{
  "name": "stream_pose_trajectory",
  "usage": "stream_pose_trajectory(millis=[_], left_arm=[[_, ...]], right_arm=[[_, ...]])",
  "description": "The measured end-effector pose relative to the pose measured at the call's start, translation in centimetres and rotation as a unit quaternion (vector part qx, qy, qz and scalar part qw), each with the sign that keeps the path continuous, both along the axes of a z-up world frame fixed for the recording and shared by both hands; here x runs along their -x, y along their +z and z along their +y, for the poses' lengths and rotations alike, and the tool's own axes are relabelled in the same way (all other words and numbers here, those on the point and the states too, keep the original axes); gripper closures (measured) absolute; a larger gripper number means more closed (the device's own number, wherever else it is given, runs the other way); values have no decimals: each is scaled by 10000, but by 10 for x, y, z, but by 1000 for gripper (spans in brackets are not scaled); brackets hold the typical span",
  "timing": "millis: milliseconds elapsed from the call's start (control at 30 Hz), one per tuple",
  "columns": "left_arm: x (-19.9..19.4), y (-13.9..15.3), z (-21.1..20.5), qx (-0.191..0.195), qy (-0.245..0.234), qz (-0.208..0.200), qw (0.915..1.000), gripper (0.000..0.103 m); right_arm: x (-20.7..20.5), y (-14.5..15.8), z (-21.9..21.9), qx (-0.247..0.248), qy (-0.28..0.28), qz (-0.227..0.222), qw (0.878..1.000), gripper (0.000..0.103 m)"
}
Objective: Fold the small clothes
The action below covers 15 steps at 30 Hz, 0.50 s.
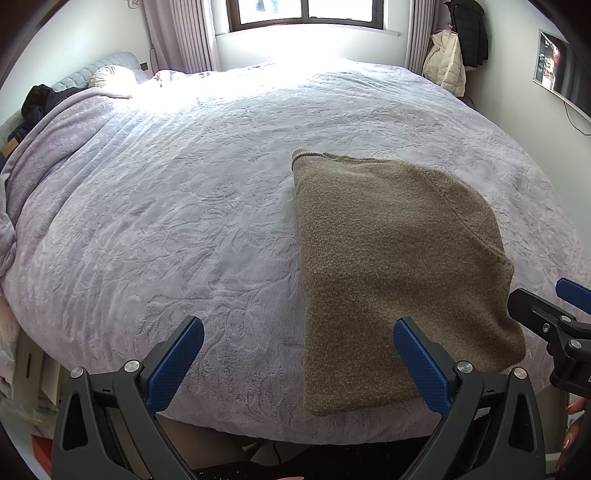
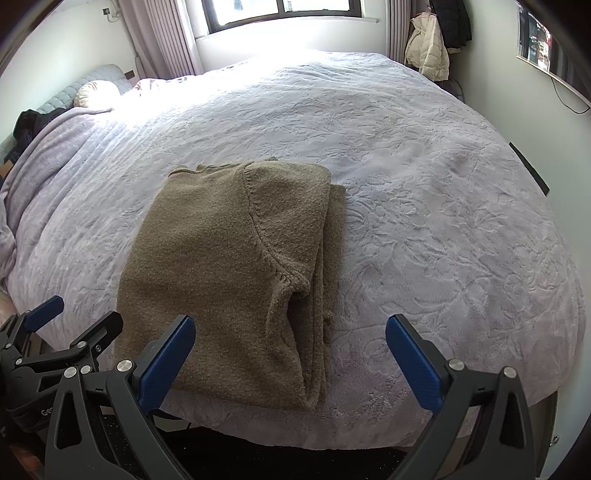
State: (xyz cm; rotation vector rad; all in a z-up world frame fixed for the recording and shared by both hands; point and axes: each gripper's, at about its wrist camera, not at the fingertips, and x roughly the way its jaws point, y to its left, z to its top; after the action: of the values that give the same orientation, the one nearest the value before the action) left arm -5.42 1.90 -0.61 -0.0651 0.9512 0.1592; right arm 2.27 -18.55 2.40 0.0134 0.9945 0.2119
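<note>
With the left tool (image 1: pixel 298 338) and right tool (image 2: pixel 290 336) both wide and holding nothing, the brown sweater (image 2: pixel 236 273) lies part-folded near the bed's (image 2: pixel 424 184) front edge, so pinch both near corners evenly before folding it away.

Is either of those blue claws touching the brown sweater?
Cannot tell. Both the left gripper and right gripper are open and overlap the sweater, with no clear contact.

A home bedroom: a large bed (image 1: pixel 221 184) with lilac quilt, curtained window (image 1: pixel 306 14) at 12 o'clock, coats (image 1: pixel 458 48) hanging at 1 o'clock
</note>
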Motion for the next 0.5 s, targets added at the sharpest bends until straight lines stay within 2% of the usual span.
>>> stream_pose_trajectory(millis=[500], left_arm=[[1,0,0,-4,3,5,10000,0]], right_arm=[[0,0,0,1,-5,1,10000,0]])
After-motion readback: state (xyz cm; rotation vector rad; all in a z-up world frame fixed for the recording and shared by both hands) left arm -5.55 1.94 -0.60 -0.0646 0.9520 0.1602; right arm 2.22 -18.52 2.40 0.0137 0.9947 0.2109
